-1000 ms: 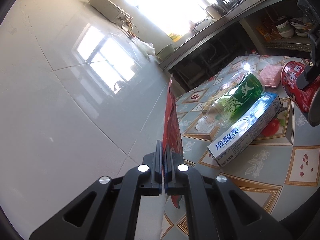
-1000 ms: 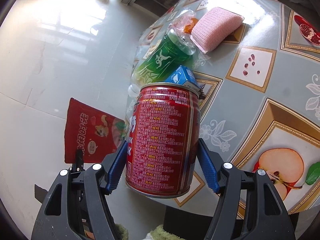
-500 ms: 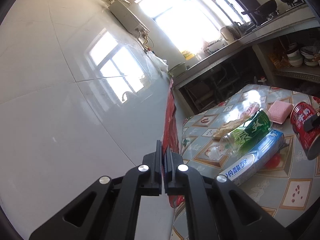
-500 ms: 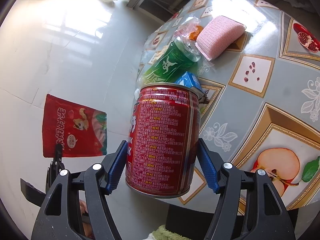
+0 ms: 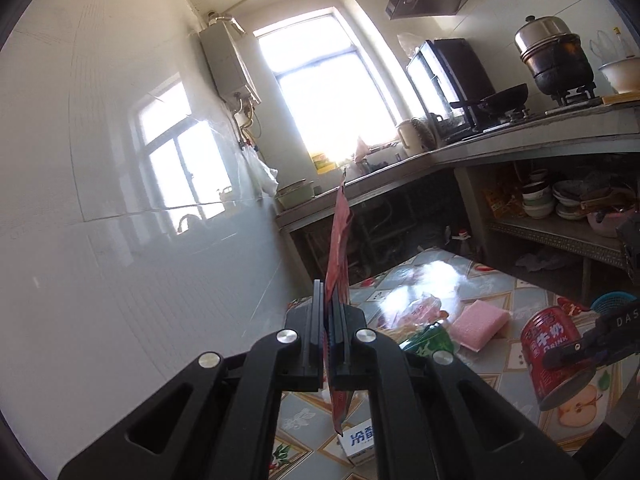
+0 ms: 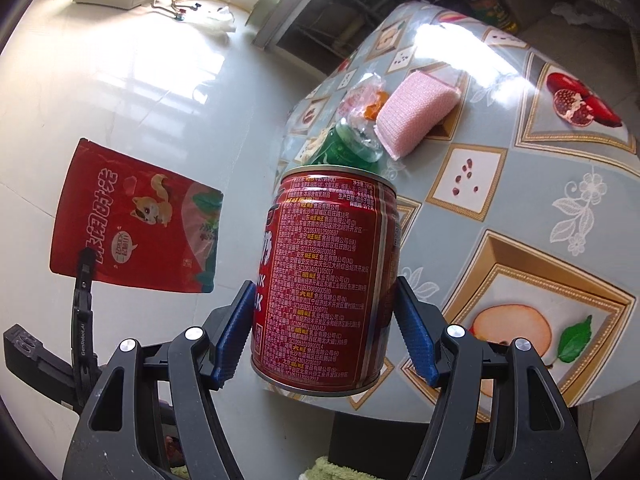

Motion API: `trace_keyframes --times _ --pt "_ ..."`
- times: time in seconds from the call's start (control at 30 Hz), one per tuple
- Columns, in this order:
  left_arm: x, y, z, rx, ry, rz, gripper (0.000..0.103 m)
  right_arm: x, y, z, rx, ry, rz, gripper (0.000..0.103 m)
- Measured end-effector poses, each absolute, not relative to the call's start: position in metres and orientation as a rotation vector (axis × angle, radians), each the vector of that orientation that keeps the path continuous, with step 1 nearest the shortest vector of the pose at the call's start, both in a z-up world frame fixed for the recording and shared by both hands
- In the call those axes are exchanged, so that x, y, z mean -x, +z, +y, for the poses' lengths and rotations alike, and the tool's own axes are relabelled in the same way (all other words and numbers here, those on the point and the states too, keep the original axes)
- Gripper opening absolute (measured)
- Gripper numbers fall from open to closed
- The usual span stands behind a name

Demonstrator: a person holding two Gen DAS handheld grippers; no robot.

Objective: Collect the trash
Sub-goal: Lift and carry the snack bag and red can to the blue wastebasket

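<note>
One red metal drink can point(image 6: 326, 280) up in the blue pads, one flat red snack pouch point(image 6: 138, 220) hanging out left. On the fruit-patterned tablecloth point(image 6: 520, 208): one pink rectangular sponge point(image 6: 416, 114) far side, one green-labelled clear plastic bottle point(image 6: 348, 150) beside it, one crumpled clear wrapper point(image 6: 360, 98), and one white-and-blue cardboard box point(image 5: 358, 440) near. Two black grippers: left gripper point(image 5: 328, 332), right gripper point(image 6: 326, 336).

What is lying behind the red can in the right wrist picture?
Behind the red can lies a green bottle, then a clear wrapper and a pink sponge. The can hides the bottle's lower part.
</note>
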State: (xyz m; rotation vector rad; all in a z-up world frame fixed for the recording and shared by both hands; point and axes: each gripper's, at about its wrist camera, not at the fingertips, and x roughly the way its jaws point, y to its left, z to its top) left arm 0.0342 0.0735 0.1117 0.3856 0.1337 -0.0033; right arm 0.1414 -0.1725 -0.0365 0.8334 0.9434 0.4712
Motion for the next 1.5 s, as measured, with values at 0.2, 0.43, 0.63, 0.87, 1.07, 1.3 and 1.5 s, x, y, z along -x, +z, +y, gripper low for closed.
trace_keyframes --times 0.2,0.43,0.63,0.87,1.07,1.3,1.5 --pt "-0.047 0.12 0.035 -0.361 -0.132 0.112 0.001 -0.125 -0.032 -0.204 -0.859 0.412 0.892 0.064" --pt "-0.057 0.126 -0.02 -0.344 -0.286 0.095 0.001 -0.105 -0.028 -0.249 -0.9 0.32 0.835 0.064" --pt "-0.068 0.132 -0.077 -0.33 -0.434 0.097 0.001 -0.085 -0.026 -0.29 -0.934 0.218 0.772 0.064" --pt "-0.084 0.137 -0.149 -0.271 -0.646 0.164 0.001 -0.052 -0.029 -0.357 -0.989 0.041 0.681 0.064" --pt "-0.101 0.123 -0.222 -0.277 -0.796 0.246 0.001 -0.007 -0.045 -0.42 -1.018 -0.166 0.638 0.064" --pt "-0.139 0.074 -0.308 -0.281 -0.953 0.476 0.001 0.013 -0.088 -0.474 -1.086 -0.34 0.656 0.064" --pt "-0.19 0.013 -0.379 -0.252 -1.015 0.774 0.001 -0.006 -0.128 -0.505 -1.112 -0.393 0.708 0.064"
